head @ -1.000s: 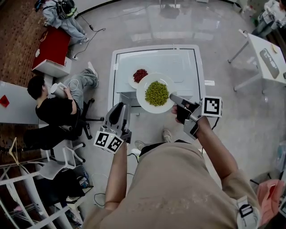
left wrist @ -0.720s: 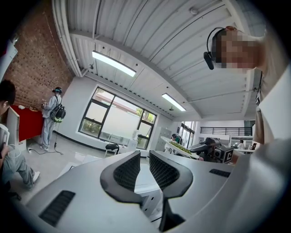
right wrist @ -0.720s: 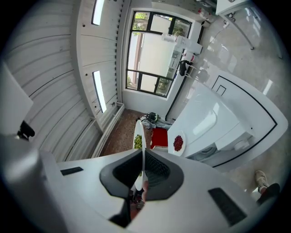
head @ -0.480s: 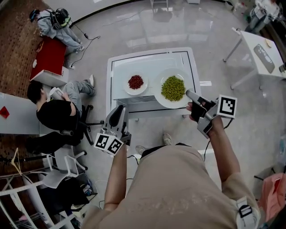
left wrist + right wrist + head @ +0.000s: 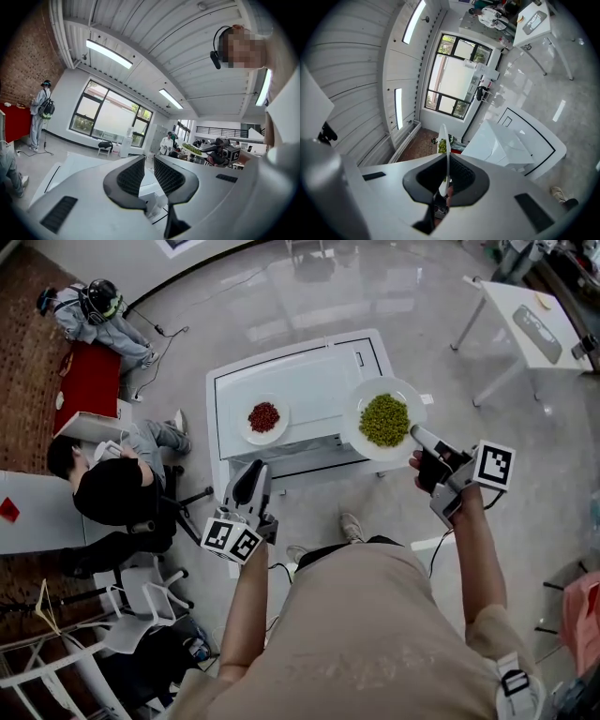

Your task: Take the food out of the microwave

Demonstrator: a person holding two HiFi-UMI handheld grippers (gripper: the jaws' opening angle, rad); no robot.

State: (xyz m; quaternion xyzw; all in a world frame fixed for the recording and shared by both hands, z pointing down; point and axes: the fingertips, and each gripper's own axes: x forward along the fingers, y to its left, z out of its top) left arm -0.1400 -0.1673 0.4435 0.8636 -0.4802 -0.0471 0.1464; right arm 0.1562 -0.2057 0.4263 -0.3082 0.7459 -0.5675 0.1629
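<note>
Plate of peas in right tool, at the microwave's right edge
Plate is white and round, green peas heaped in the middle, held about level. Right tool is clamped on its near-right rim, so the plate sticks out ahead of the jaws, partly over the white microwave top and partly past its right side. Left tool has its jaws a narrow gap apart, empty, by the microwave front

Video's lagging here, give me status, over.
Right gripper shut on pea plate rim. Left gripper open, empty. Red-bean plate sits on microwave, not in the way.
</note>
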